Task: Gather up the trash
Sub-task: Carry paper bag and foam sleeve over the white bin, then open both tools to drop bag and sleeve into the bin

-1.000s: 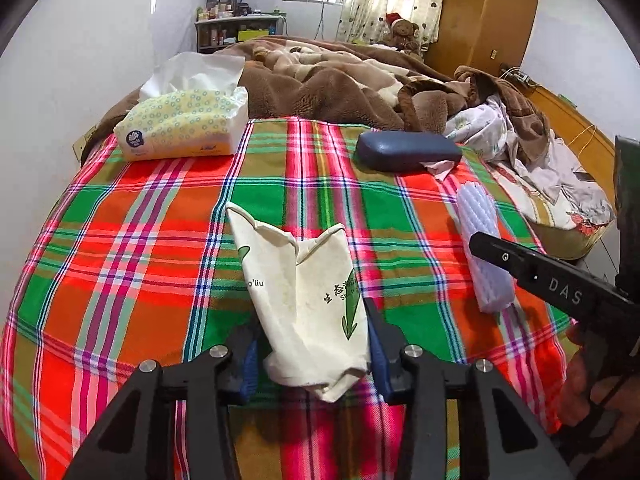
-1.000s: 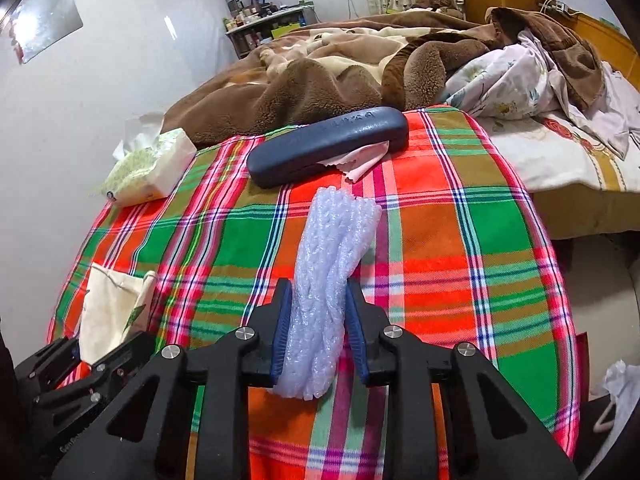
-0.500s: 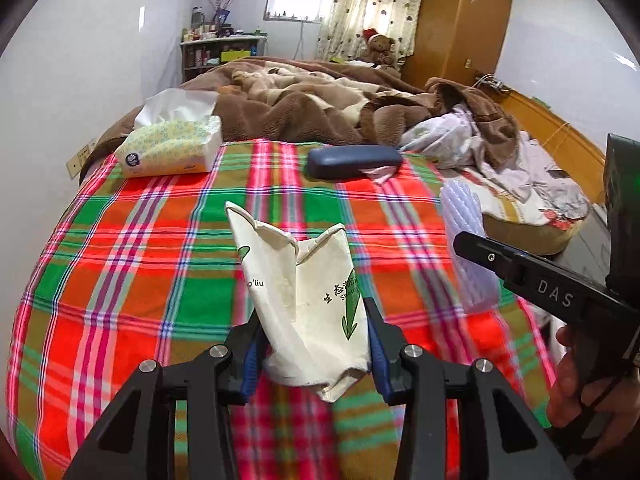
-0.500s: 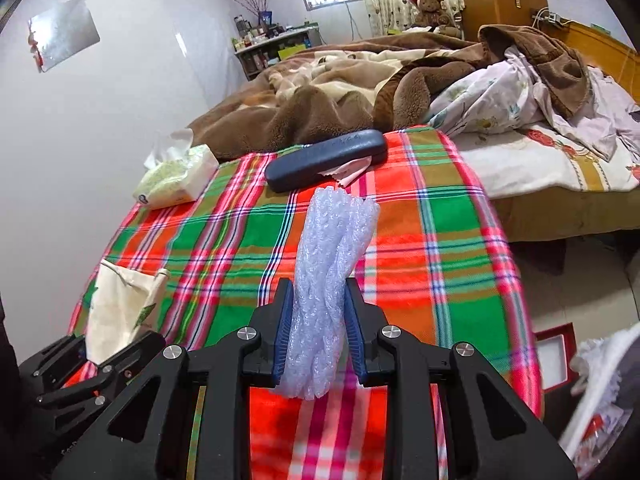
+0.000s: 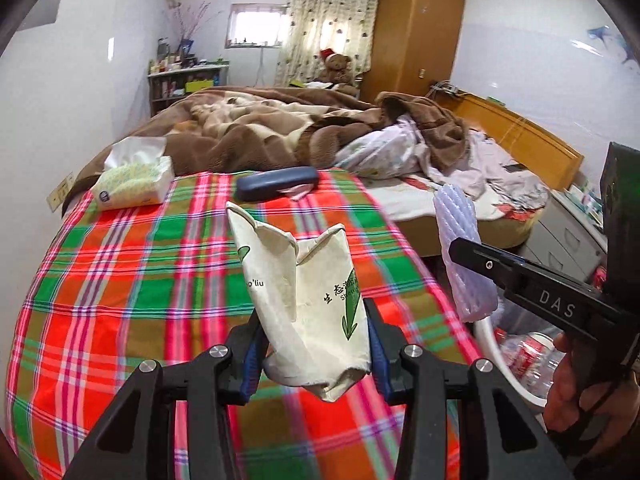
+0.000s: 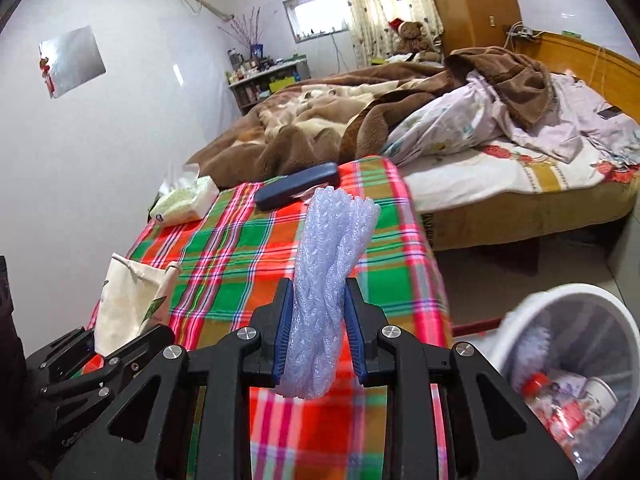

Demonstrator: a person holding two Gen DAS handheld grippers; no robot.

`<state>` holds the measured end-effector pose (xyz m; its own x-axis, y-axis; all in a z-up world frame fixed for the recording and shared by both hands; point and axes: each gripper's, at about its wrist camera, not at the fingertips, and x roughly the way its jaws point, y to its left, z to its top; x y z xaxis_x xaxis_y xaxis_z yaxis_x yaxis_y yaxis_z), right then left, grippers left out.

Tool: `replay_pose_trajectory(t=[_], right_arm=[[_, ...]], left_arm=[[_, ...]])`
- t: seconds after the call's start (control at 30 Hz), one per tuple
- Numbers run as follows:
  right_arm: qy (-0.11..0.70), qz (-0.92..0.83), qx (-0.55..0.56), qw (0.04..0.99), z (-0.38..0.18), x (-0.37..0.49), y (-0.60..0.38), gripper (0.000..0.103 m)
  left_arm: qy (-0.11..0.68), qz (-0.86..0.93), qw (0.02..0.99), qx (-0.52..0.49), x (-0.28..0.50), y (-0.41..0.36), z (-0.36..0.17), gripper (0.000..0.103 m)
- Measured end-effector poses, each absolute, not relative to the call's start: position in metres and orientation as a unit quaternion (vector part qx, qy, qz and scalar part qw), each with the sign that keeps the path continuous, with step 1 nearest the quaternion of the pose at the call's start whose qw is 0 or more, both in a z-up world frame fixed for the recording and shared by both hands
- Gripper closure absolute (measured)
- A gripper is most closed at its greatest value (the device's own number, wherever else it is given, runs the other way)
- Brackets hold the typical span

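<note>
My left gripper [image 5: 314, 344] is shut on a crumpled cream paper bag [image 5: 304, 288] with green print, held above the plaid cloth [image 5: 120, 280]. The same bag [image 6: 128, 300] shows at the left of the right wrist view. My right gripper [image 6: 318, 324] is shut on a roll of pale lilac foam netting [image 6: 328, 280], also lifted off the cloth; in the left wrist view the netting [image 5: 460, 240] stands at the right above a person's hand [image 5: 576, 392]. A white trash bin [image 6: 600, 320] with bottles and a cup inside sits on the floor at the lower right.
On the plaid cloth lie a tissue pack [image 5: 136, 188] at the far left and a dark blue case [image 5: 276, 184] with a tissue under it. Behind is a bed with a brown blanket [image 5: 260, 128] and loose clothes [image 6: 520, 120]. A wardrobe [image 5: 416, 32] stands at the back.
Both grippers have risen and drawn back to the right with their loads; the table looks smaller, and the trash bin has come into the right wrist view.
</note>
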<state>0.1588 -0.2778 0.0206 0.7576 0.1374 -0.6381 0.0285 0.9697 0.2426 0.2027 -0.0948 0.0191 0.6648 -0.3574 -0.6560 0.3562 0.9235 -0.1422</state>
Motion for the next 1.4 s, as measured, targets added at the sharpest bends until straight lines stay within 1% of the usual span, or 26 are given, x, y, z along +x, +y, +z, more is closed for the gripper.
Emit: replay_pose_trajectory(t=[0.23, 0.5, 0.77, 1.03, 1.33, 1.4], right_arm=[[0.335, 0.001, 0.132, 0.933, 0.024, 0.128, -0.311, 0.077], [0.33, -0.048, 0.14, 0.932, 0.02, 0.092, -0.357, 0.077], [0.34, -0.104, 0.154, 0.922, 0.01, 0.065, -0.401, 0.077], [0.381, -0.137, 0.142, 0.903, -0.013, 0.057, -0.433, 0.077], [0.396, -0.151, 0.116, 0.898, -0.02, 0.053, -0.449, 0.076], [0.401, -0.16, 0.102, 0.896, -0.021, 0.054, -0.448, 0.075]], left_arm=[[0.34, -0.236, 0.91, 0.016, 0.167, -0.139, 0.032, 0.058], [0.339, -0.287, 0.895, 0.035, 0.141, -0.197, 0.033, 0.058], [0.35, -0.338, 0.872, 0.057, 0.121, -0.259, 0.021, 0.058], [0.378, -0.371, 0.845, 0.07, 0.115, -0.309, -0.002, 0.058], [0.381, -0.378, 0.84, 0.078, 0.114, -0.334, -0.014, 0.058], [0.385, -0.375, 0.84, 0.078, 0.116, -0.335, -0.017, 0.056]])
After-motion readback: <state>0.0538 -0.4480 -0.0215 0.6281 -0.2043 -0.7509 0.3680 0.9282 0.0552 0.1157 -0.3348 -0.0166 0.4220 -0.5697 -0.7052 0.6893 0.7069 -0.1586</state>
